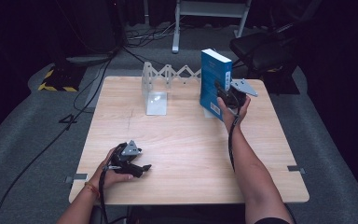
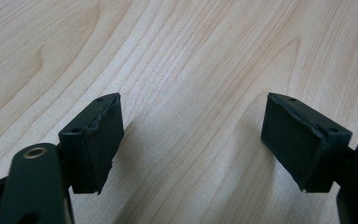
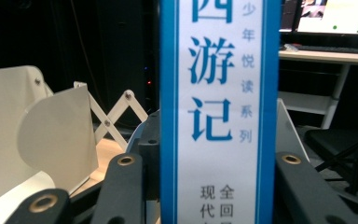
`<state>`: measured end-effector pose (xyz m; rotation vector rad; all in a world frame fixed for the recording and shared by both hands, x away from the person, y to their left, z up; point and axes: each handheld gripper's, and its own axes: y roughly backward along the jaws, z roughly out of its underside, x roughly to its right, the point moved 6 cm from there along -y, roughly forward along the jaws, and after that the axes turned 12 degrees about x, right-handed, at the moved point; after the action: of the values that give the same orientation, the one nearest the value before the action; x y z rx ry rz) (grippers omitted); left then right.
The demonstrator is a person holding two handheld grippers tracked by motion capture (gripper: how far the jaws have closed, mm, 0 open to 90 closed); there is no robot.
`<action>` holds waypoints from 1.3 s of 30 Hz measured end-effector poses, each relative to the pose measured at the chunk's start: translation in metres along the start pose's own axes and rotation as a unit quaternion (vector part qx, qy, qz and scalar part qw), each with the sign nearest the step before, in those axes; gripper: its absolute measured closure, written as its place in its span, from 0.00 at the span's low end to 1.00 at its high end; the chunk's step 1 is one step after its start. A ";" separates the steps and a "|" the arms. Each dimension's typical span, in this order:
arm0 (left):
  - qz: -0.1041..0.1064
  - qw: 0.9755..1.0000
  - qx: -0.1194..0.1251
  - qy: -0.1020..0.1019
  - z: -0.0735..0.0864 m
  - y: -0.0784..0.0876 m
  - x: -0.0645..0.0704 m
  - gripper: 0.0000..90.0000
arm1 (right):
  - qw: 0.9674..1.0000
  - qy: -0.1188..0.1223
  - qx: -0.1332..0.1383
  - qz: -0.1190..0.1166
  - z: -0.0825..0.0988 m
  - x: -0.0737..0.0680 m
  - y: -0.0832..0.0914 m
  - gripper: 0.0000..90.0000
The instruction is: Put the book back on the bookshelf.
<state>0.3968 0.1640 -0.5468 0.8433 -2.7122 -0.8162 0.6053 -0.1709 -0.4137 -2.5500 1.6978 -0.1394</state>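
Your right gripper [image 1: 227, 95] is clamped on the book [image 1: 213, 81], holding it upright near the table's far right corner, its bottom edge close above or on the table [image 1: 191, 154]; which, you cannot tell. The book is a thick blue paperback with a white page block, and the gripper's grey plate sticks out toward the right edge. Just left of it along the far edge stands the white rack [image 1: 161, 84], a bookend of thin metal plates joined by an accordion lattice, with one flat foot lying on the wood. A clear gap separates book and rack. Your left gripper [image 1: 133, 164] rests on the table near the near left corner, well apart from everything, with its jaws apart and nothing between them. The whole middle of the pale wood-grain top and the near right corner are open for moving. The right gripper view brings the book's spine [image 3: 220, 112] close: a white band with blue Chinese characters and blue borders, squeezed between the two black jaws, with the rack's rounded cream plate [image 3: 56, 135] and lattice behind at the left. The left gripper view gives the worn black pads [image 2: 98, 140] standing wide over bare grain.
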 end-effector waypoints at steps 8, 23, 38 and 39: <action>0.000 1.000 0.002 0.001 0.000 0.000 0.001 0.24 | 0.999 0.018 -0.027 -0.015 0.012 0.005 0.031 0.65; -0.001 1.000 -0.001 -0.001 -0.001 -0.001 0.001 0.23 | 0.996 0.037 -0.078 -0.012 0.028 0.020 0.070 0.57; -0.002 1.000 -0.001 0.000 -0.001 -0.001 0.001 0.23 | 0.985 0.030 -0.163 -0.058 0.075 0.017 0.110 0.63; -0.002 1.000 -0.001 0.000 -0.001 -0.001 0.001 0.23 | 0.984 0.032 -0.167 -0.057 0.078 0.016 0.112 0.63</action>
<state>0.3964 0.1621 -0.5468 0.8495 -2.7096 -0.8192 0.5183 -0.2274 -0.5037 -2.9120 1.7264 0.0646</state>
